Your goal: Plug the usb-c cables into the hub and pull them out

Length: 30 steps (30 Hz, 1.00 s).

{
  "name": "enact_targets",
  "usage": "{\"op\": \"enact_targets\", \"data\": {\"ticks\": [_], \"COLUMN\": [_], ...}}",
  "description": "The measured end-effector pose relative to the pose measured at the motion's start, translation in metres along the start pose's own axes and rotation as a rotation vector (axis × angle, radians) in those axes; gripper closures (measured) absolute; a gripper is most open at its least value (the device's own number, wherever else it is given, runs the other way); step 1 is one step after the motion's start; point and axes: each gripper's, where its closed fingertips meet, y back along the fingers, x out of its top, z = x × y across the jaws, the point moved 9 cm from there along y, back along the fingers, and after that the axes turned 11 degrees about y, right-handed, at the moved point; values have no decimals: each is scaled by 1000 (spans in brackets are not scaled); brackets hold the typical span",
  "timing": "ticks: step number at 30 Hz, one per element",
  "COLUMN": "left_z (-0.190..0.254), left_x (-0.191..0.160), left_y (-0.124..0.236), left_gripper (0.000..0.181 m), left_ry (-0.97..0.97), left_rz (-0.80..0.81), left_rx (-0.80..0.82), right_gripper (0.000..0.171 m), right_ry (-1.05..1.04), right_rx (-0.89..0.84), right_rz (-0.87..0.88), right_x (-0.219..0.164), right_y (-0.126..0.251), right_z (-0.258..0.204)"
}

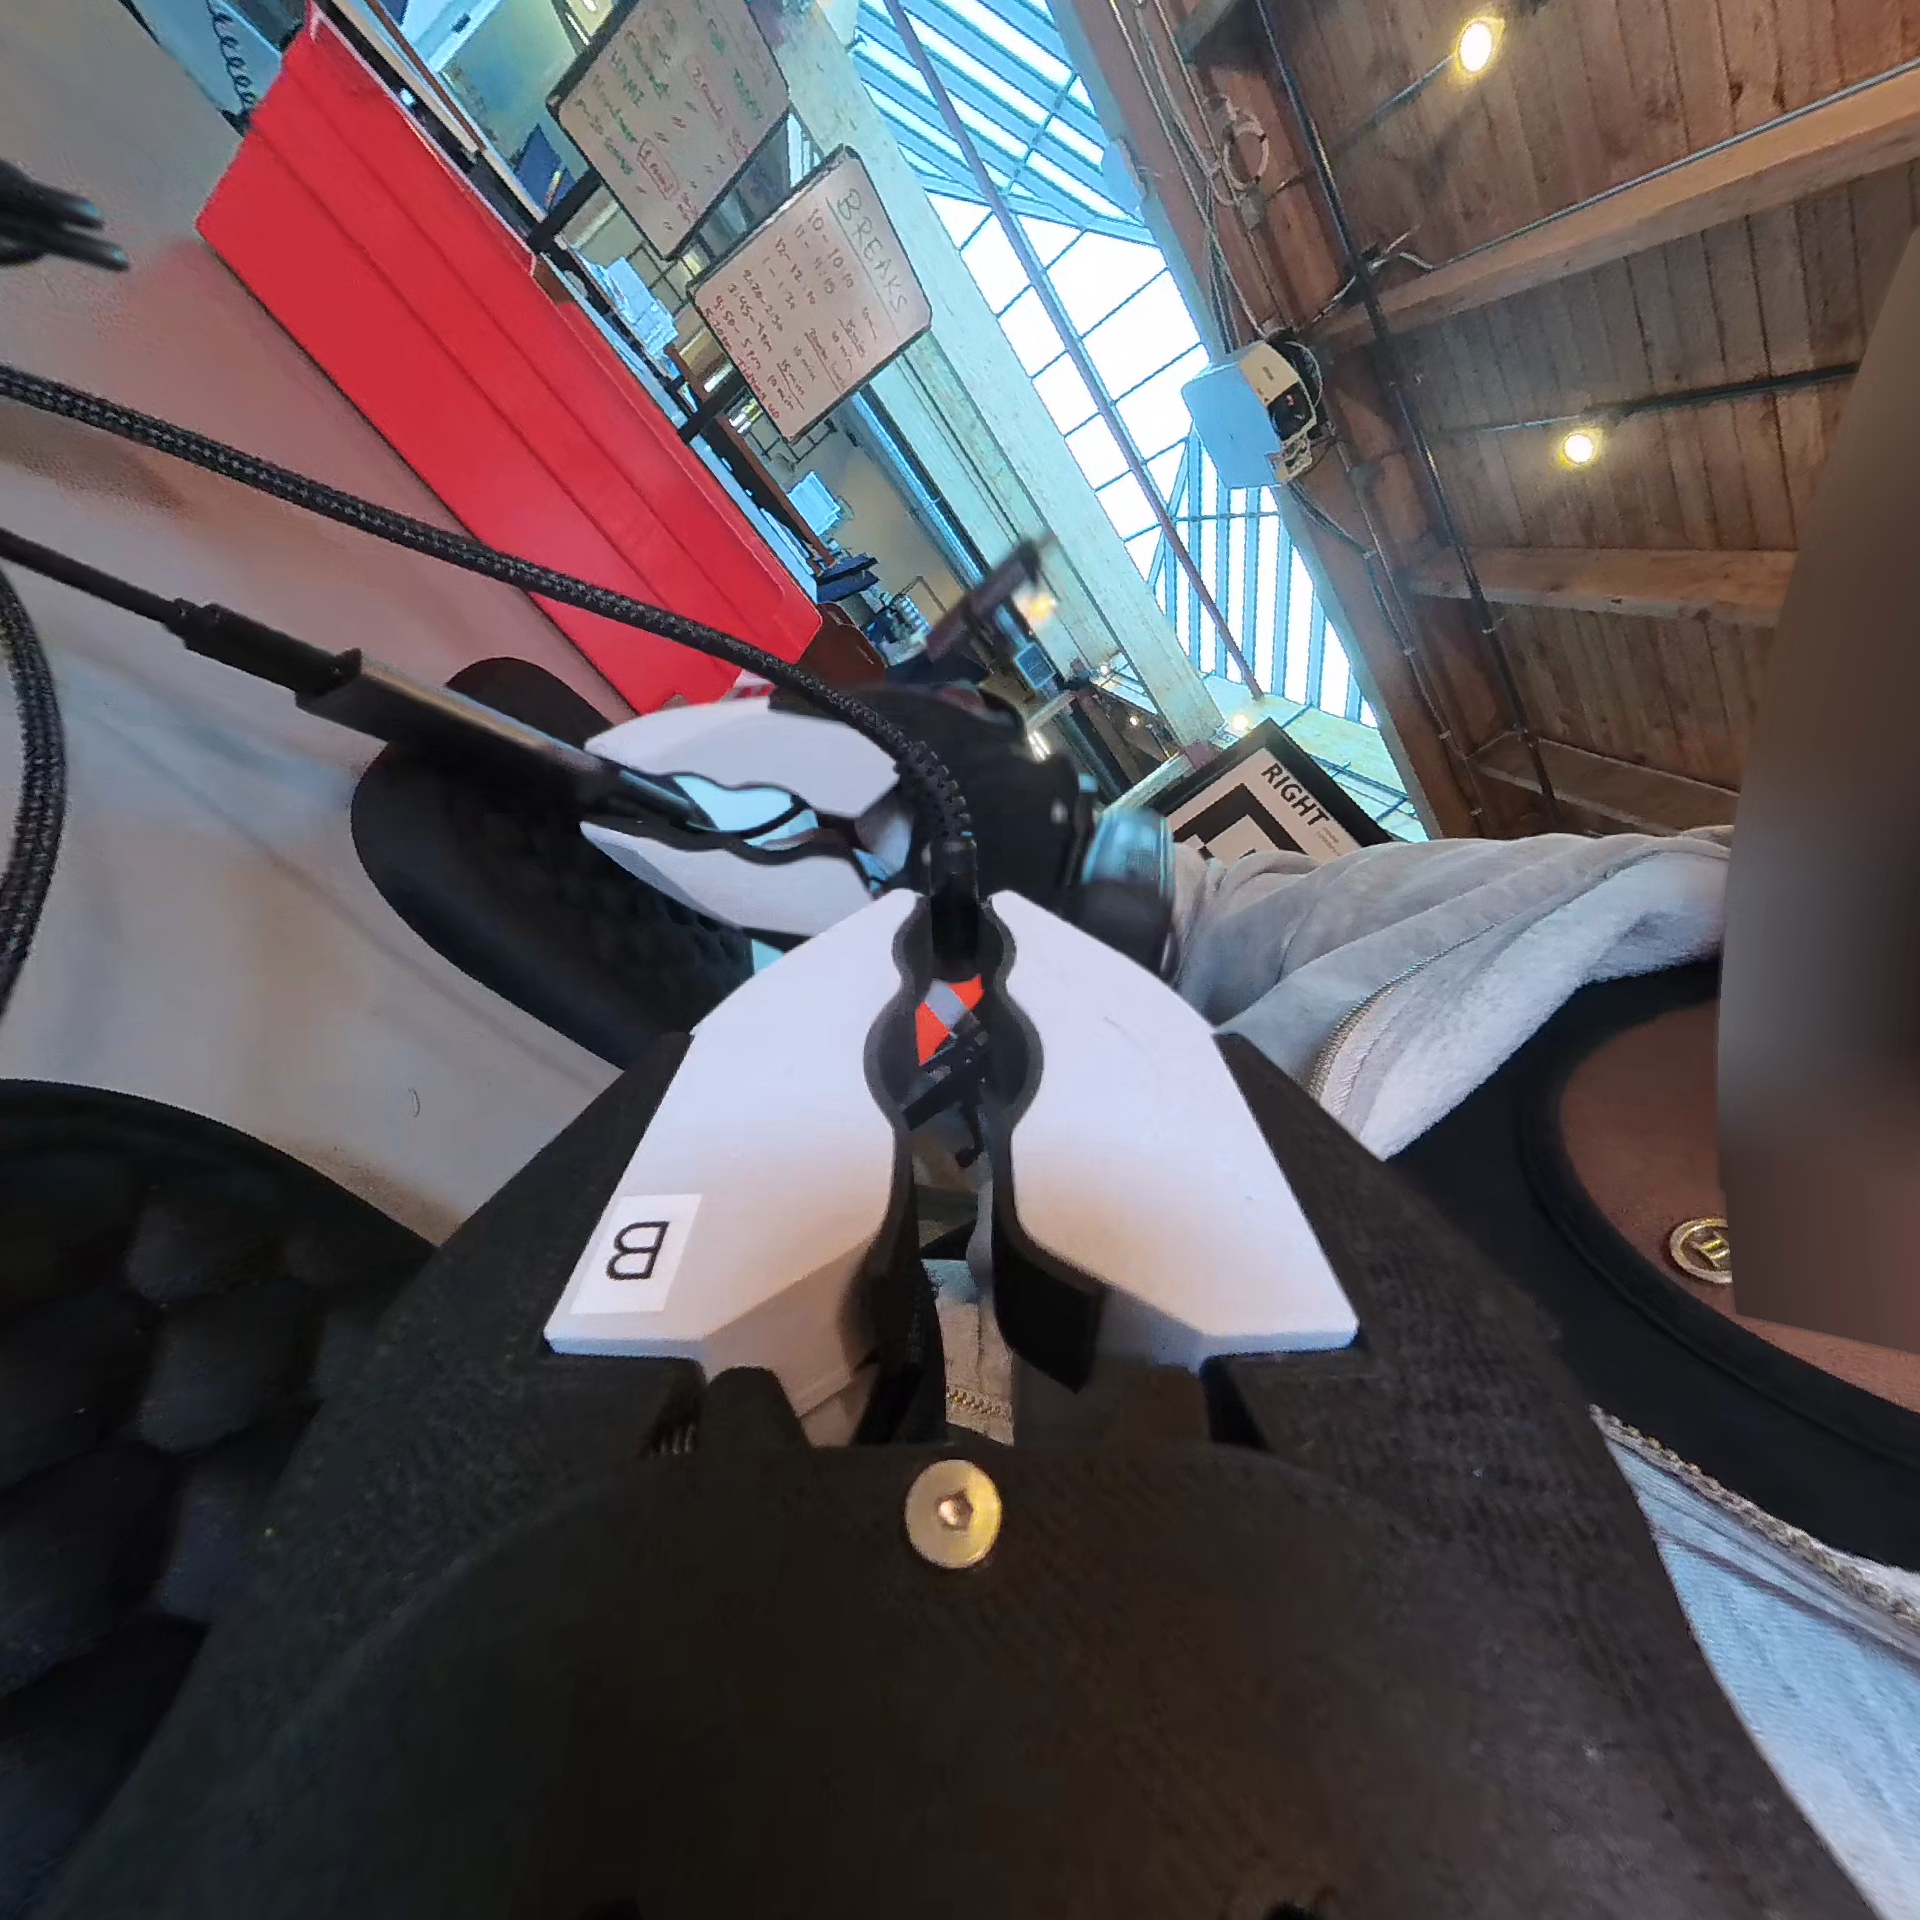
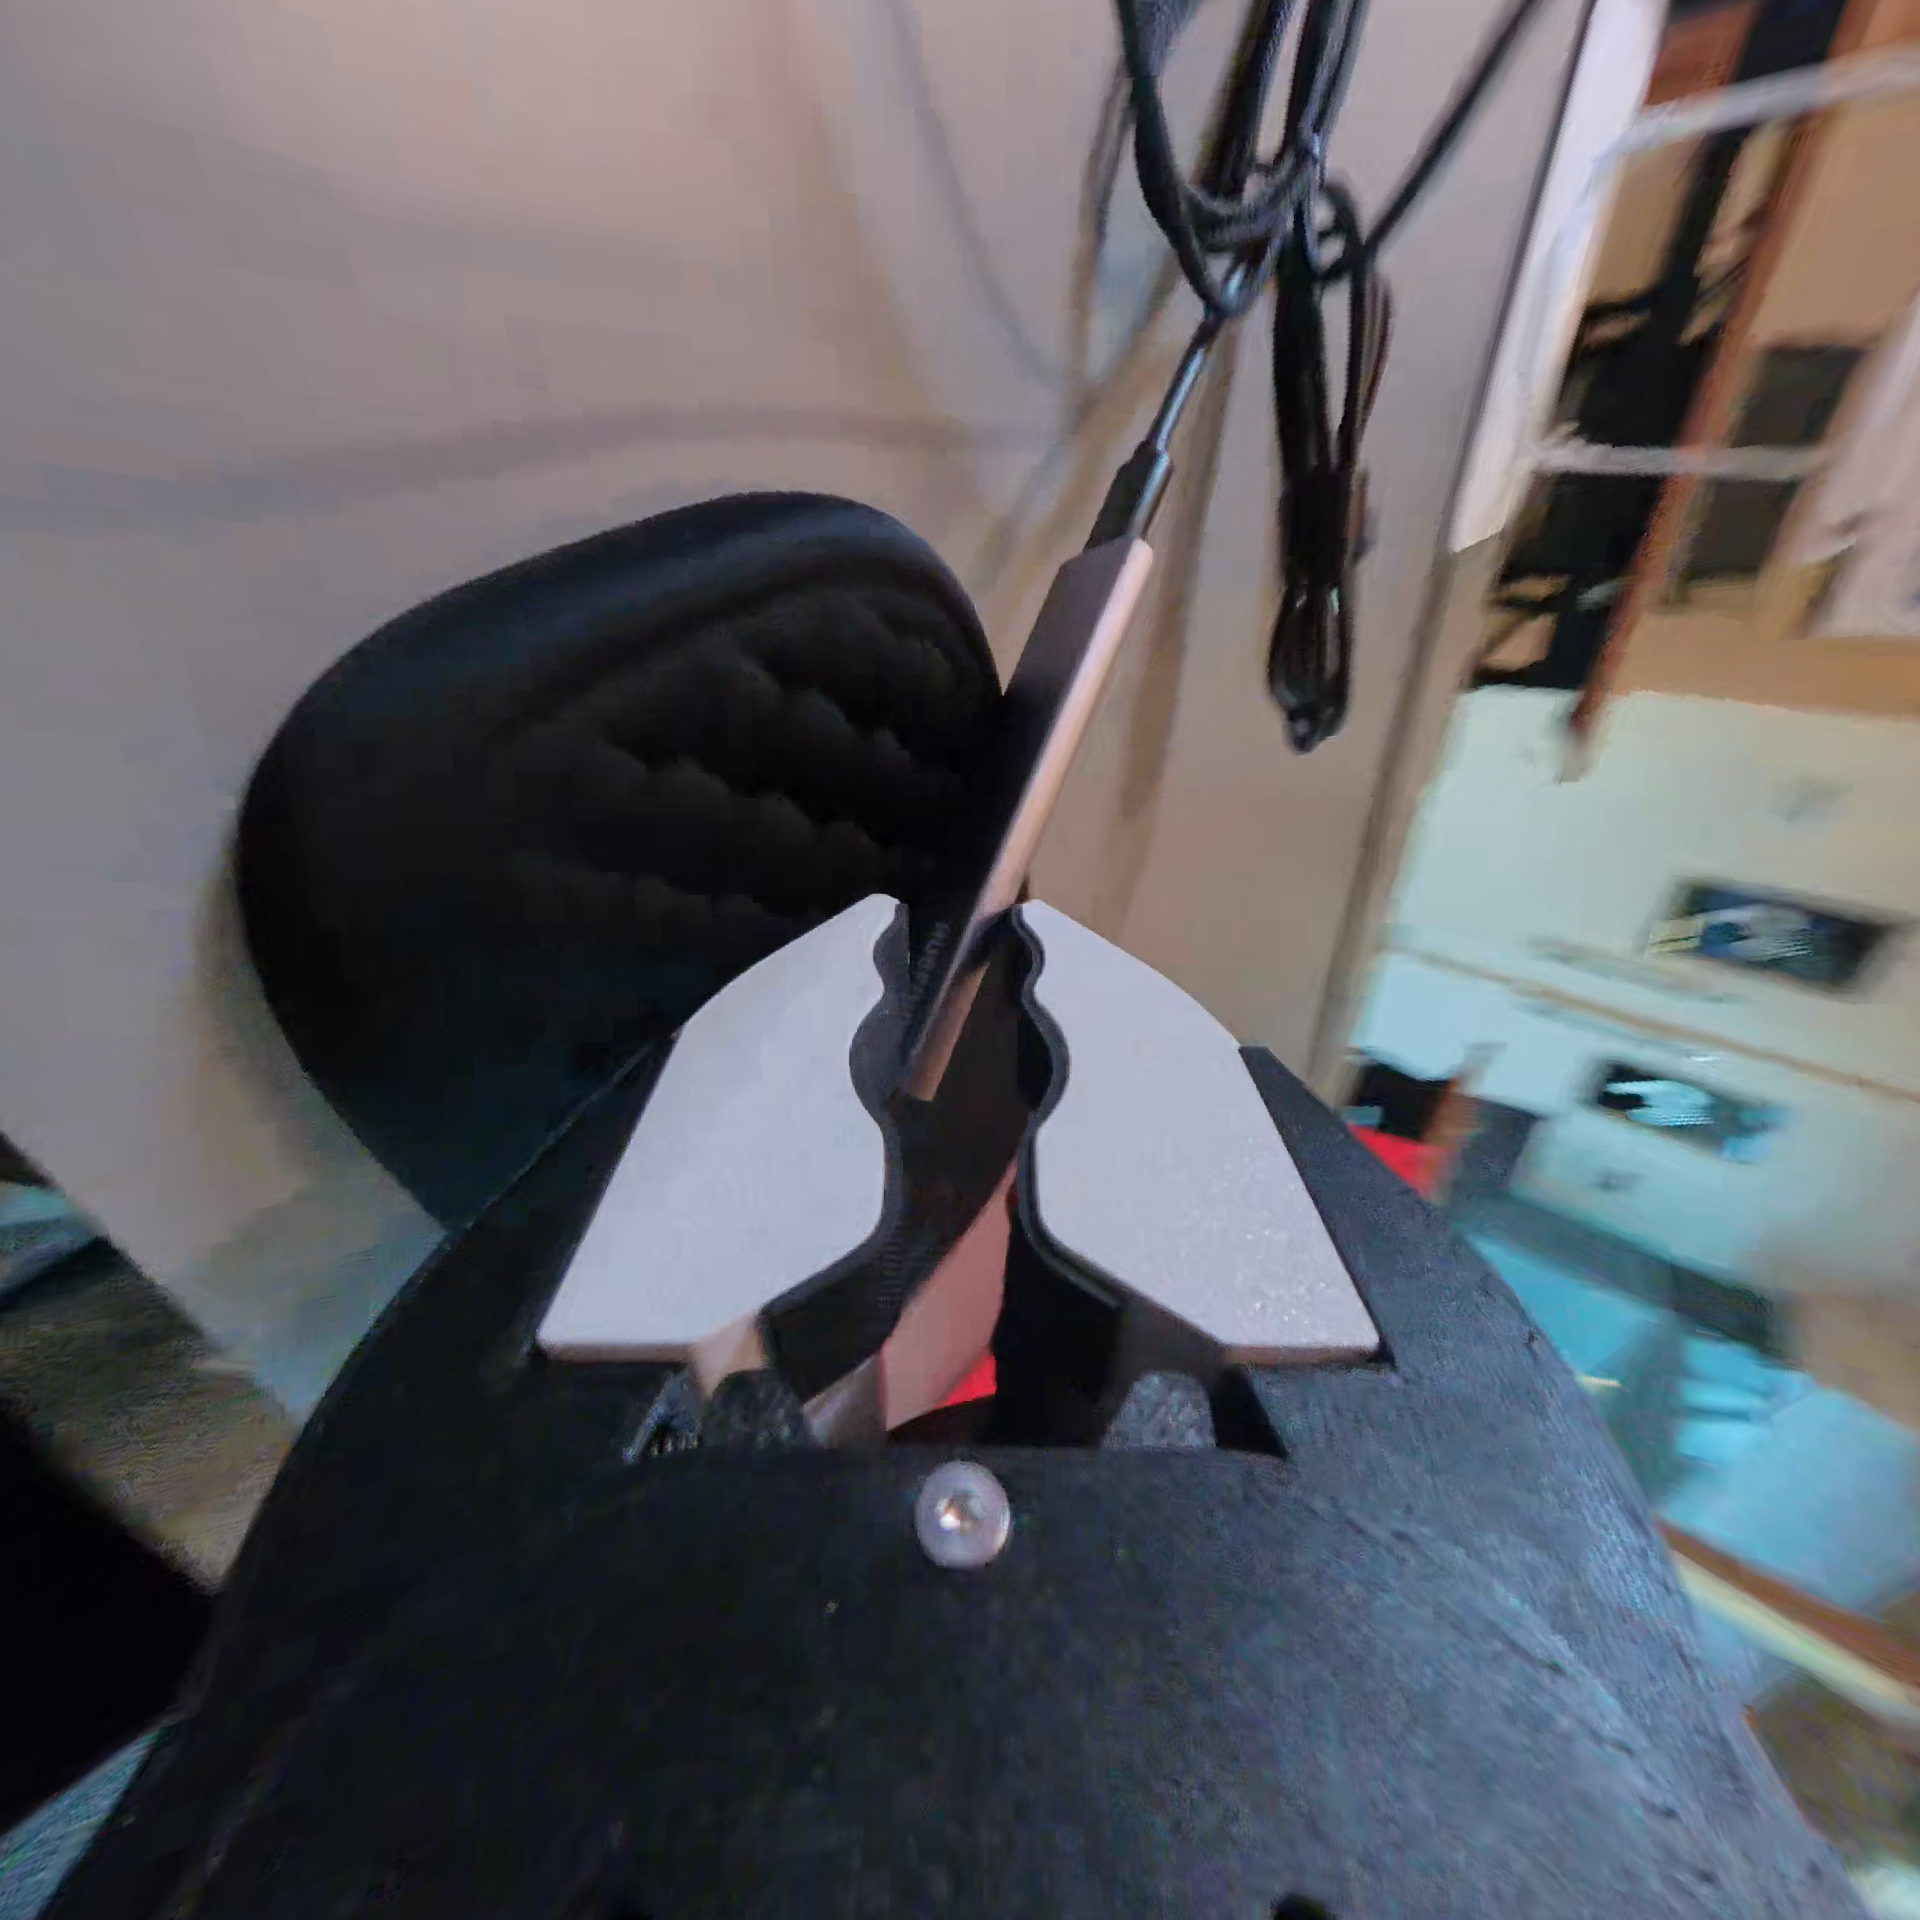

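In the left wrist view, my left gripper [image 1: 951, 920] is shut on the plug end of a black braided USB-C cable [image 1: 520, 566]. The cable arcs away up and to the left, and its connector tip is hidden between the fingers. Just beyond it, my right gripper [image 1: 727, 805] is shut on the slim dark grey hub [image 1: 447, 707], whose own lead runs off left. The plug and the hub are apart. In the right wrist view, my right gripper [image 2: 961, 925] clamps the hub [image 2: 1060, 748], which sticks out upward with its lead.
A black padded rest [image 2: 623, 748] lies on the pale table [image 1: 208, 935] behind the hub. A bundle of black cables [image 2: 1309, 623] lies to the right of the hub. A red panel [image 1: 499, 416] stands at the table's far edge. A person's grey sleeve [image 1: 1403, 966] is on the right.
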Motion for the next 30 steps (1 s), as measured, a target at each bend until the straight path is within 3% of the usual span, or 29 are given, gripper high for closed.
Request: {"op": "enact_targets", "data": {"ticks": [3,5,11,20,25,27,30], "left_z": [0,0,2,6,5,5,4], "left_x": [-1,-1,-2,0,1,2,3], "left_y": [0,0,0,4,6,8,10], "left_gripper": [172,172,172,173,173,173,172], "left_ry": [-9,-12,-23,-20,-19,-14,-13], "left_rz": [4,4,4,14,14,16,20], "left_rx": [8,7,4,-29,-38,-44,-48], "right_gripper": [147,146,145,137,150,162,162], "right_ry": [-365,-498,-534,-974,-1116,-1161,-1183], "right_rx": [278,430,675,1425,1621,1636,1612], "right_rz": [81,140,97,299,386,400,416], "right_x": [-11,-14,-14,-42,-42,-42,-44], "right_y": [-4,-7,-17,-65,-79,-82,-80], "right_z": [19,26,42,55,50,46,46]}}
